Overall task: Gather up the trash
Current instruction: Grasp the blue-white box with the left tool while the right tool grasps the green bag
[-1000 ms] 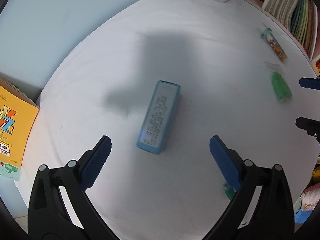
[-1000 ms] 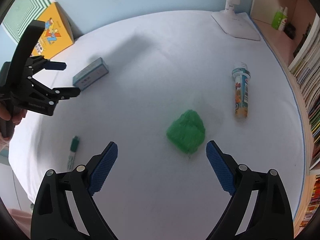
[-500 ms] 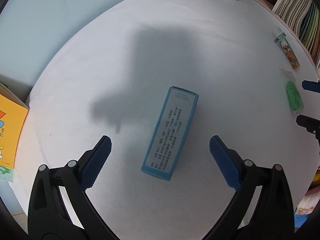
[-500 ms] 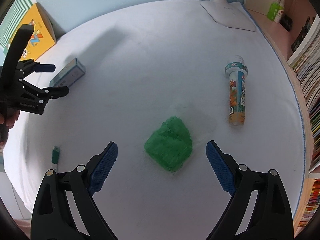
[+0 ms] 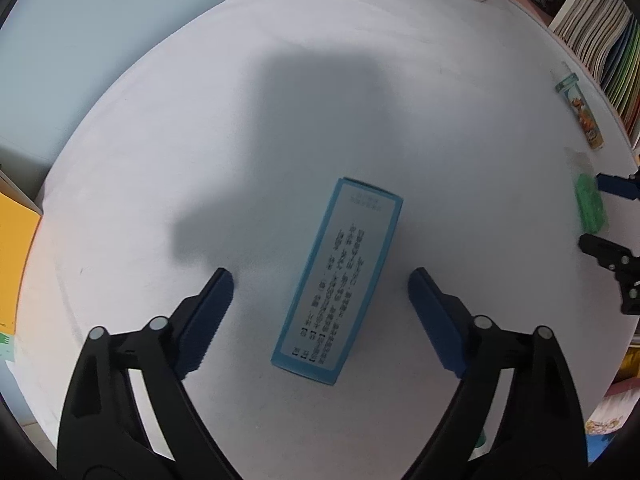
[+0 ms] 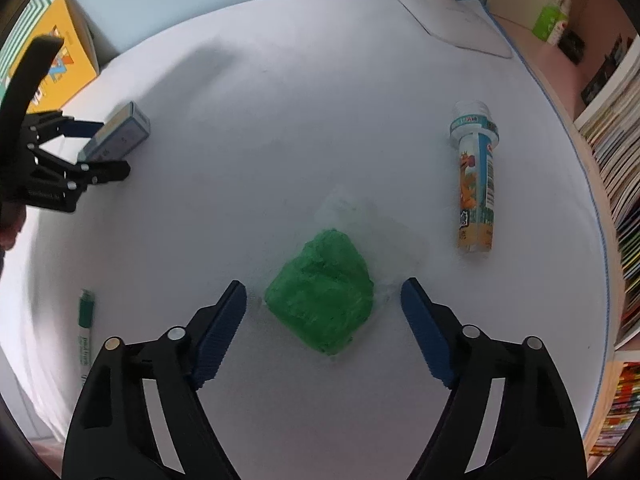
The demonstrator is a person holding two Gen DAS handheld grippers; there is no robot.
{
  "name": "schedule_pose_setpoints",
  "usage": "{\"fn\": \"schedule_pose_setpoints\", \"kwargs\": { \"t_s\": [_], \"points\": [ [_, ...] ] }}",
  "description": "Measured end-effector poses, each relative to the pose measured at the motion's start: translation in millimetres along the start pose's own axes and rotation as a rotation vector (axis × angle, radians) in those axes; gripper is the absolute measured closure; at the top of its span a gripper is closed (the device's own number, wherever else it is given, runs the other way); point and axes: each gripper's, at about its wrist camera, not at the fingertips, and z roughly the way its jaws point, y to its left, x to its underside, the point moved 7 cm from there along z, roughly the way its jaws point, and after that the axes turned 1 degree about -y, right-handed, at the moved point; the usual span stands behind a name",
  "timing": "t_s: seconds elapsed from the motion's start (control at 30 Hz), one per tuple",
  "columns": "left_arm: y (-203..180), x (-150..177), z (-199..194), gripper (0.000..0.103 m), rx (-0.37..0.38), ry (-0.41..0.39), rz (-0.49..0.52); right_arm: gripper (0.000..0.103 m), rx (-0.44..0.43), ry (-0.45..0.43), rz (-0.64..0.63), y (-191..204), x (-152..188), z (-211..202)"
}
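A light blue carton (image 5: 338,280) printed with dark text lies flat on a white table (image 5: 280,100), directly between the two blue-padded fingers of the left gripper (image 5: 320,286). The carton's long side runs away from the gripper, slightly tilted to the right at its far end. The fingers are spread, with bare table showing on both sides between each pad and the carton, a little more on the left than on the right. These jaws have just been closing, and the pads do not touch the carton.

A crumpled green wad (image 6: 320,294) wrapped in thin clear film lies between the spread fingers of the right gripper (image 6: 323,294). Its near half sits between the fingertips and its far half reaches beyond them. A narrow strip of table separates each pad from the wad. These jaws too have just been closing, without contact.

Beyond the right finger, well apart, a printed tube (image 6: 476,178) with a white cap lies on its side. Past the left finger, near the table's close edge, lies a green marker (image 6: 85,322). The table ahead of both grippers is open white surface up to its far rim, where a white lamp base (image 6: 456,22) stands. An orange book (image 6: 66,60) leans past the left edge, and shelved books (image 6: 616,168) line the right edge.
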Motion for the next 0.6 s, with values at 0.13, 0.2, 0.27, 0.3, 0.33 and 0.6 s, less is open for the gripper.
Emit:
{"fn": "schedule_pose_setpoints", "kwargs": {
  "t_s": [0.13, 0.2, 0.27, 0.3, 0.33, 0.6],
  "points": [
    [1, -3, 0, 0.034, 0.026, -0.003, -0.001, 0.046, 0.007, -0.011, 0.012, -2, -3, -1],
    [-3, -3, -1, 0.039, 0.029, -0.003, 0.017, 0.050, 0.009, -0.012, 0.010, -2, -5, -1],
    [3, 2, -1, 0.052, 0.034, -0.004, 0.033, 0.050, 0.007, -0.009, 0.004, -1, -5, 0],
    [0, 2, -2, 0.056, 0.035, -0.005, 0.042, 0.051, 0.009, -0.010, -0.002, -2, -4, -1],
    [-1, 6, -4, 0.063, 0.039, -0.004, 0.050, 0.051, 0.003, -0.010, -0.004, 0, -4, -1],
    [-11, -6, -8, 0.077, 0.051, -0.001, 0.048, 0.051, -0.022, -0.022, -0.007, 1, 4, -11]
  ]
}}
